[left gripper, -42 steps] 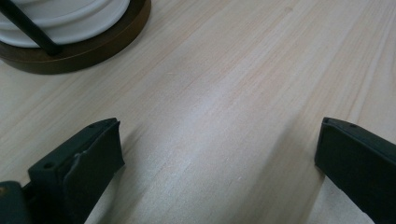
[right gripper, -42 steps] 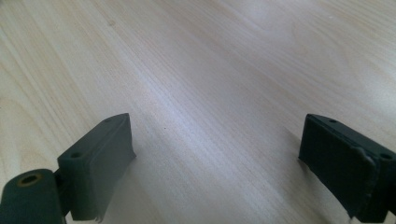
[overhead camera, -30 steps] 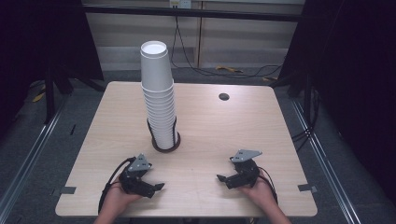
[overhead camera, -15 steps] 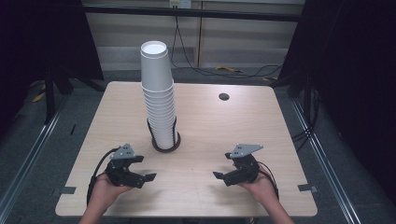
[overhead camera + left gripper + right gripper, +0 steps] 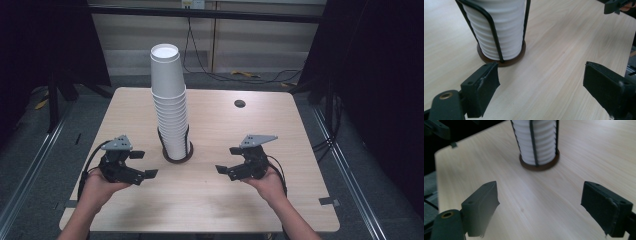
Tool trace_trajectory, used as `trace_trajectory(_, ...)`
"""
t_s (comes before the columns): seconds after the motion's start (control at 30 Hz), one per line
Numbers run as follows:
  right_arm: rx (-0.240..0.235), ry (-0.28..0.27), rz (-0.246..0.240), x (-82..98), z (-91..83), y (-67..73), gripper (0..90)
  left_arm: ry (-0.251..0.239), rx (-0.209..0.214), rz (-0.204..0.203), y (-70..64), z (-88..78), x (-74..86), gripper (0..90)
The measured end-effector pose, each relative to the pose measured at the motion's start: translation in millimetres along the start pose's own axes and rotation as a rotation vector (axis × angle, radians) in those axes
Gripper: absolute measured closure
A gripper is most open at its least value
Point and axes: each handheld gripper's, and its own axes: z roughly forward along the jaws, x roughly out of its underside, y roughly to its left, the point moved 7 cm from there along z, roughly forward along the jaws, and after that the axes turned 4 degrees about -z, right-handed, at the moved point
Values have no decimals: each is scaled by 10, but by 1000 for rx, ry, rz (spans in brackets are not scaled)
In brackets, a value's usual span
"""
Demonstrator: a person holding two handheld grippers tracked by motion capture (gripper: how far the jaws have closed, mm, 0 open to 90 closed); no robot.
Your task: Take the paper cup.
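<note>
stack: tall column of white paper cups [image 5: 171,105], upright with a slight lean, seated in a holder at table centre, a bit toward the near half
holder: round dark base [image 5: 177,154] with thin black wire uprights [image 5: 491,32] hugging the lowest cups; same base seen in right gripper view [image 5: 539,165]
table: light wood top [image 5: 210,200], small dark round spot [image 5: 240,103] toward far right
left gripper: [image 5: 142,165] held in left hand [image 5: 100,187] above near-left of table, pointed toward holder base; near the stack, not touching
left jaws: wide apart, nothing between, bare tabletop seen through the gap [image 5: 541,85]
right gripper: [image 5: 226,161] held in right hand [image 5: 267,182] above near-right of table, aimed at holder from the other side; well clear of cups
right jaws: apart with nothing between, have just been closing a little; wood grain visible in the gap [image 5: 539,205]
contact: none, both grippers off the table and off the stack
cables: black leads trailing from each gripper back along the forearms
</note>
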Motion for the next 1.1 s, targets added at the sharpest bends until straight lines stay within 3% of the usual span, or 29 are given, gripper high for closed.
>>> trace_trajectory(0.27, 14, -3, -53, -427, 88, -5, 149, -23, -21, -2, 126, -230, -371, 134)
trace_trajectory(0.43, 7, -16, -29, -619, 127, -72, 152, -4, -12, 3, 150, -239, -530, 139)
trace_trajectory(0.73, 7, -47, 2, -958, 186, -133, 152, -26, -18, 10, 207, -298, -825, 133)
trace_trajectory(0.87, 4, -61, -21, -1090, 217, -90, 153, -52, 3, -19, 233, -333, -939, 129)
trace_trajectory(0.9, -3, -66, -20, -1150, 232, -67, 153, -57, -20, -14, 264, -357, -997, 124)
trace_trajectory(1.1, -2, -98, -7, -1344, 274, -31, 151, -84, -40, -11, 273, -408, -1181, 108)
